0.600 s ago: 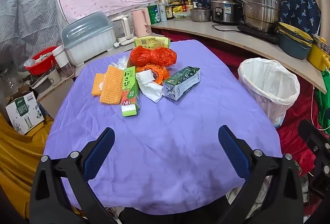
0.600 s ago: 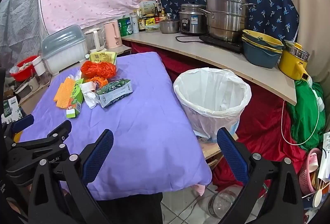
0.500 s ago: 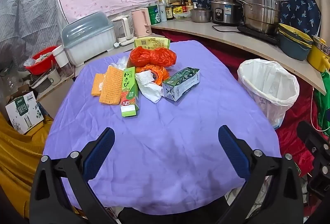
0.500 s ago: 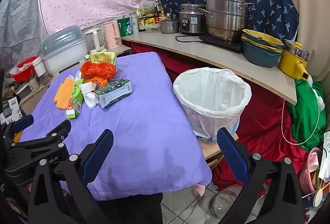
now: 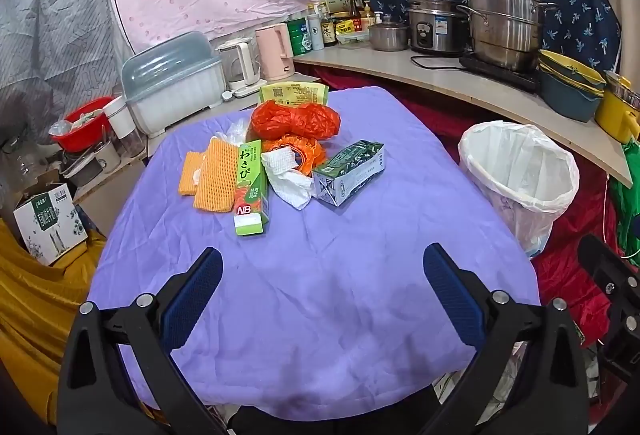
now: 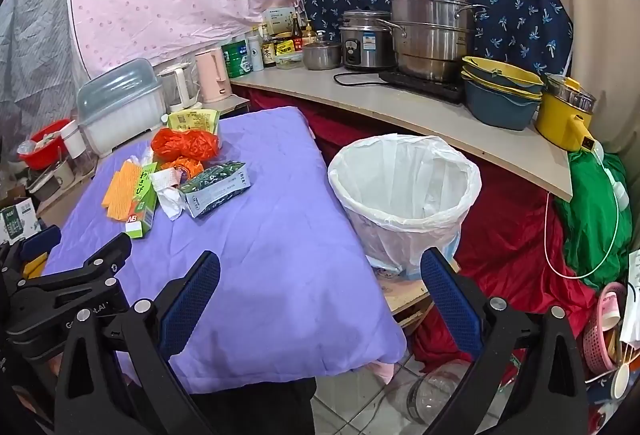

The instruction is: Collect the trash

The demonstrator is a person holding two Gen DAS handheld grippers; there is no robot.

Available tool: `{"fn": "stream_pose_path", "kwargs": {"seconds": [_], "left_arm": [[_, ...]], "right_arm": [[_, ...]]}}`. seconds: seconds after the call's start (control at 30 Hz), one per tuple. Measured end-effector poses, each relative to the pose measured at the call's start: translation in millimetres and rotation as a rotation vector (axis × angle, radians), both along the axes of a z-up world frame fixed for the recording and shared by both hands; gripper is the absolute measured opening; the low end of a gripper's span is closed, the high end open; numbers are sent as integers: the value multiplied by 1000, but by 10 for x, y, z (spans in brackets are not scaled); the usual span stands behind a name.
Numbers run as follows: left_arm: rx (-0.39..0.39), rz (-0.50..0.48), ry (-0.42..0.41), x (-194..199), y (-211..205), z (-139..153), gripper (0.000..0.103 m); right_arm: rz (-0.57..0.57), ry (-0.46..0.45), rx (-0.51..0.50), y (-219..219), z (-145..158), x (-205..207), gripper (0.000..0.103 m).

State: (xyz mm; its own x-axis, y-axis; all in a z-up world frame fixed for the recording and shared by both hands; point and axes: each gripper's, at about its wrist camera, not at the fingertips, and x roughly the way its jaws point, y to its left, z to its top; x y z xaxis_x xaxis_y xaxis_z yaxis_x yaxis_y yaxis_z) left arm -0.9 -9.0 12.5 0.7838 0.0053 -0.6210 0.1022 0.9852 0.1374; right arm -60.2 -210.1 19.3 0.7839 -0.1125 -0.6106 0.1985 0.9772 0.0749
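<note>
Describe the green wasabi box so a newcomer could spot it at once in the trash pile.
On the purple-covered table, find the trash pile at its far side. The wasabi box lies at the pile's near edge, between the orange foam net and the white tissue. It alone is long, bright green, with Japanese lettering and a red NB mark.

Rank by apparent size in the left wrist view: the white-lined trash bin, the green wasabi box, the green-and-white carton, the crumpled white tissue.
1. White-lined trash bin, clearly largest.
2-3. Green wasabi box and green-and-white carton: too alike to rank.
4. Crumpled white tissue, smallest, though partly tucked among the other trash.
</note>
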Motion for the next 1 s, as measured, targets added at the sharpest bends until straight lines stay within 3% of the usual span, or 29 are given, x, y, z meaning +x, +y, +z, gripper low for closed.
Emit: {"fn": "stream_pose_path", "kwargs": {"seconds": [1.0], "left_arm": [[-20, 28, 12, 59, 47, -67, 96]], "right_arm": [[11, 13, -5, 38, -54, 76, 96]]}}
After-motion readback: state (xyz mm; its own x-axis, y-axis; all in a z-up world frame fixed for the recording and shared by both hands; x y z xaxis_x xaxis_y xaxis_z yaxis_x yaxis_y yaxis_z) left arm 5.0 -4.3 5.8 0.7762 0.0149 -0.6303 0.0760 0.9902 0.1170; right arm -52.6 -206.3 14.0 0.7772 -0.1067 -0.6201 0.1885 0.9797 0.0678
